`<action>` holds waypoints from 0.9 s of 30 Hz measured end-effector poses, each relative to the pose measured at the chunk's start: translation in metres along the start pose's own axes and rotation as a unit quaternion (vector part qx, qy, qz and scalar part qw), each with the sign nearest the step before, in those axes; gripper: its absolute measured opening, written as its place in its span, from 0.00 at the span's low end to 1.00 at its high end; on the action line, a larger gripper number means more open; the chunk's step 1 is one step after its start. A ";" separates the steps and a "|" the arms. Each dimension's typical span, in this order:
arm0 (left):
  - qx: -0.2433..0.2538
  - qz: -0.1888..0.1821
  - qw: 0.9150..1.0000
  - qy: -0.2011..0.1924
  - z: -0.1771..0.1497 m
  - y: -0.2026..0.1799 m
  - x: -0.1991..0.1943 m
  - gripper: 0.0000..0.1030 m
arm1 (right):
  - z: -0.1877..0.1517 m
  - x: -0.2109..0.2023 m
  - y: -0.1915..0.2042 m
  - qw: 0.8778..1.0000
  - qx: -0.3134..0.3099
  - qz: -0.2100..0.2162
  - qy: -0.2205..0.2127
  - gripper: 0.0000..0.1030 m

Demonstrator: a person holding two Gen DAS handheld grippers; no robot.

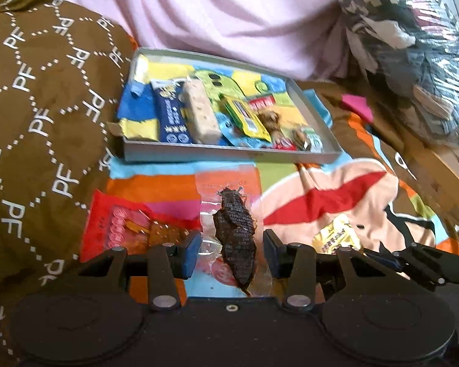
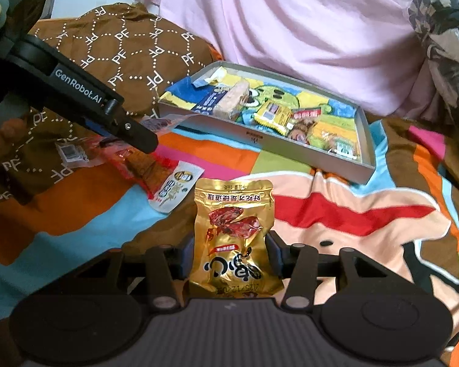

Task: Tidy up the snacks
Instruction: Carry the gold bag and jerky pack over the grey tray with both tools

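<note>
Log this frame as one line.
left tongs: shut on clear packet | right tongs: shut on gold pouch | tray: part filled | red packet: on blanket

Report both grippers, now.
left gripper: shut on the clear packet of dark snack.
right gripper: shut on the gold snack pouch.

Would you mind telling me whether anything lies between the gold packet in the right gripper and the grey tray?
Nothing visible does. The gold packet sits in the right gripper, and only bare blanket lies before the tray.
</note>
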State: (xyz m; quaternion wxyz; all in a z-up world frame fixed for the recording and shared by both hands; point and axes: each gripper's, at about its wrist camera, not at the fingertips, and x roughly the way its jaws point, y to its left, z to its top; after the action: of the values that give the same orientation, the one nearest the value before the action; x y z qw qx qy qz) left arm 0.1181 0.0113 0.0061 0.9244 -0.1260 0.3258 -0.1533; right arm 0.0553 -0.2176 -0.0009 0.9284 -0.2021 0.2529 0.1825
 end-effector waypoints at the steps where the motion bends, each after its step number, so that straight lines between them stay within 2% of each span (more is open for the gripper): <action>1: -0.003 0.004 1.000 -0.007 0.000 0.001 -0.001 0.45 | 0.002 0.000 -0.001 1.000 -0.005 0.002 -0.003 0.51; 9: -0.014 0.017 0.999 -0.039 0.007 -0.003 -0.006 0.45 | 0.038 -0.001 -0.021 0.997 -0.042 0.020 -0.055 0.51; 12: -0.033 0.019 0.999 -0.029 0.024 -0.007 0.004 0.45 | 0.050 0.002 -0.031 0.995 -0.063 0.013 -0.075 0.51; 14: -0.041 0.017 0.998 -0.049 0.042 -0.011 0.010 0.45 | 0.059 0.012 -0.039 0.994 -0.063 0.009 -0.086 0.51; 20: -0.016 0.052 0.994 -0.097 0.108 -0.019 0.038 0.45 | 0.092 0.053 -0.072 0.995 -0.034 0.009 -0.098 0.51; 24: -0.002 0.085 0.992 -0.092 0.143 -0.013 0.072 0.45 | 0.118 0.089 -0.100 0.996 0.005 0.003 -0.092 0.51; 27: 0.004 0.114 0.991 -0.074 0.155 -0.008 0.096 0.45 | 0.143 0.125 -0.122 0.995 0.069 0.002 -0.078 0.51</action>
State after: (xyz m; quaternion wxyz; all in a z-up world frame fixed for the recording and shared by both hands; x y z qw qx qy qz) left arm 0.2870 -0.0106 0.0724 0.9579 -0.0954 0.2681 -0.0385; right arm 0.2667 -0.2248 0.0788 0.9567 -0.1221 0.1920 0.1815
